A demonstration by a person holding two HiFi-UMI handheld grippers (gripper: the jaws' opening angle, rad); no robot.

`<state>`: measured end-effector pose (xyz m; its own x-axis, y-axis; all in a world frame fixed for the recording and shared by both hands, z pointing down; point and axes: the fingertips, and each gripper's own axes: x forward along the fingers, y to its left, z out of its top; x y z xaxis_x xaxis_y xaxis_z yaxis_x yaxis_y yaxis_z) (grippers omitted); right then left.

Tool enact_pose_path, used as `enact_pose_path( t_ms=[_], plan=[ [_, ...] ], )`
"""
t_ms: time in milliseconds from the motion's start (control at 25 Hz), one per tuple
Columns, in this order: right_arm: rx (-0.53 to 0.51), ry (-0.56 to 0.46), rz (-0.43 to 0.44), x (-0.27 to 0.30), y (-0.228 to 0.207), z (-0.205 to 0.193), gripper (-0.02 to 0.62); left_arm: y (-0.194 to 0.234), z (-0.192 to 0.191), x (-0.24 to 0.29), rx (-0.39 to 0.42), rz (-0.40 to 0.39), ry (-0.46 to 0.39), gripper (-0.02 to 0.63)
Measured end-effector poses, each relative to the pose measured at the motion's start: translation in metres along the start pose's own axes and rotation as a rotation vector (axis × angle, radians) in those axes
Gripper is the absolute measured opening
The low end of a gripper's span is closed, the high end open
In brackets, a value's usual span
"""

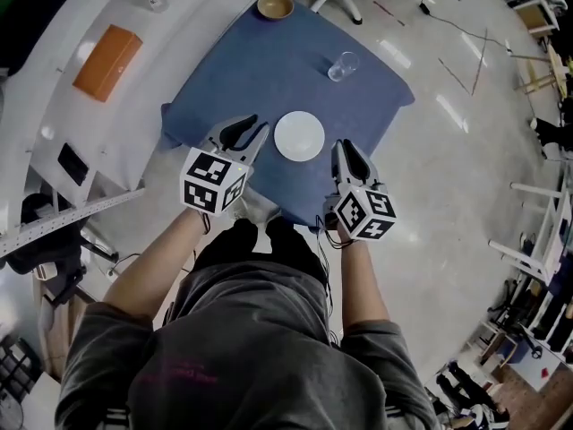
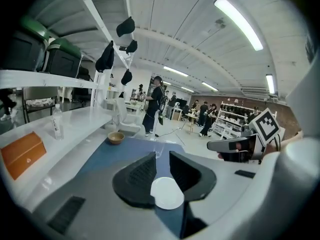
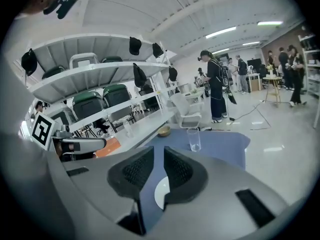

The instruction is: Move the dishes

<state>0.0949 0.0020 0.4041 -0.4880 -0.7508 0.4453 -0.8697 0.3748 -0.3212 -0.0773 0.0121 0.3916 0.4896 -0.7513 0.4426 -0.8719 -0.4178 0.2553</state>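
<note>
Floor (image 1: 466,177) lies open and shiny to the right of the worktop and along its near edge, where the person stands. On the left, a long white bench (image 1: 54,106) runs close beside it. A blue cloth (image 1: 260,65) covers the worktop and hangs over its edges. The white plate (image 1: 299,136) lies flat on the cloth close to the near edge, with bare cloth all round it. The left gripper (image 1: 252,125) and the right gripper (image 1: 345,147) hang on either side of the plate and above it, not touching it. The left gripper's fingers (image 2: 142,174) stand released with a clear gap between them. The right gripper's fingers (image 3: 137,171) are also released, with a narrower gap, and through both gaps only cloth and plate show below. A clear glass (image 1: 341,65) stands upright toward the far right, and a tan bowl (image 1: 275,6) sits at the far corner showing only its own inside. On the bench lie an orange box (image 1: 107,61) and a bottle (image 2: 57,124), whose label is too small to read.
</note>
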Motion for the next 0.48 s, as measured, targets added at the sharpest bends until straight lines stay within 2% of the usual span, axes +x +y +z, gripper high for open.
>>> enact_pose_path(
  t_ms=[240,480],
  plan=[
    [-0.018,-0.039,0.055,-0.009,-0.005,0.034,0.067,-0.018,0.031,0.008,0.007,0.018,-0.033,0.084],
    [-0.047,-0.050,0.161,-0.017,-0.020,0.064,0.067,-0.040,0.053,0.023,0.004,0.078,-0.053,0.084]
  ],
)
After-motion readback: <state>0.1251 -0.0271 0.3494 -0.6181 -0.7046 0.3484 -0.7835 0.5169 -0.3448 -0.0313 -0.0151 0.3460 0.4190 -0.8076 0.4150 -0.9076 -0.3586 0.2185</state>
